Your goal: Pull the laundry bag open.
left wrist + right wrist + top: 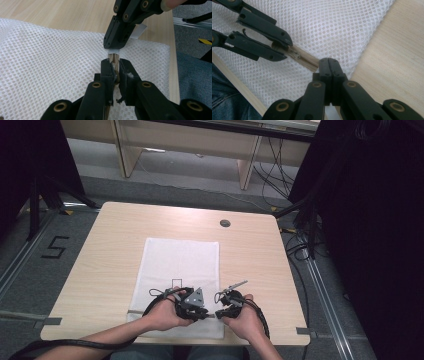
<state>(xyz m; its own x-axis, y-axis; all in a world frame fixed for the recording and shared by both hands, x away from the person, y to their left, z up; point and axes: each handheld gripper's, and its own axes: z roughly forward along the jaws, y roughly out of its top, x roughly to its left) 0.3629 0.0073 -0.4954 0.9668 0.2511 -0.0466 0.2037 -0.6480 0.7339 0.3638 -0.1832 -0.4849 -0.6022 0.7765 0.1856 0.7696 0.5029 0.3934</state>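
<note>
Bag (181,265) flat on table (100,255), lower centre of high view; zipper (305,59) at its near edge. My left gripper (115,65) clenched on slider (295,54). My right gripper (329,65) clenched on zipper end. Step in hand: bracing zipper for pull. Next, I judge: right anchors, left drags slider along teeth, keeping tape taut.

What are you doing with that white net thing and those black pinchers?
A person holds a gripper in each hand over a white mesh bag lying on the wooden table. The left gripper pinches the bag's beige zipper at the slider. The right gripper is clamped on the zipper's end, at the bag's near edge.
</note>
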